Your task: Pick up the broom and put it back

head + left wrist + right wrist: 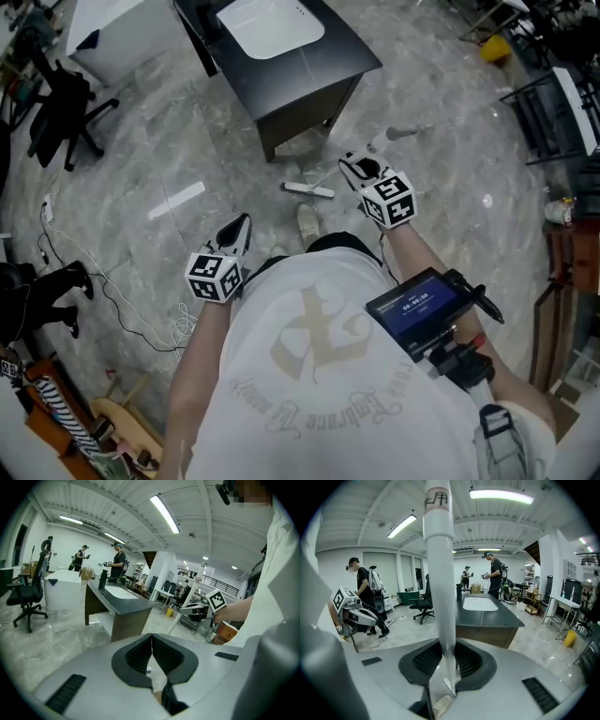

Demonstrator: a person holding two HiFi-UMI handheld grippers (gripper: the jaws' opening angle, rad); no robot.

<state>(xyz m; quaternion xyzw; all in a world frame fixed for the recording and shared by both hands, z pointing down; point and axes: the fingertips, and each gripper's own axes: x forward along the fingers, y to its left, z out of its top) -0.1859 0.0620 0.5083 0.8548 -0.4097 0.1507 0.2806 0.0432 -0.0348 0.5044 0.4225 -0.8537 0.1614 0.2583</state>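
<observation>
The broom shows as a long white pole (439,569). It rises nearly upright between the jaws of my right gripper (449,654), which is shut on it. In the head view my right gripper (360,172) is raised ahead of the person, and a short stretch of the pole (400,134) juts out beyond it. The left gripper view catches the same pole (193,594) slanting beside my right gripper (205,610). My left gripper (151,641) is shut with nothing between its jaws. It hangs lower at the left (234,231). The broom's head is not clearly in view.
A dark desk (323,70) with a white basin stands just ahead. A small white bar (309,189) lies on the grey floor near the person's shoe (307,221). A black office chair (58,112) and loose cables (112,300) are at the left. Shelving (553,103) is at the right.
</observation>
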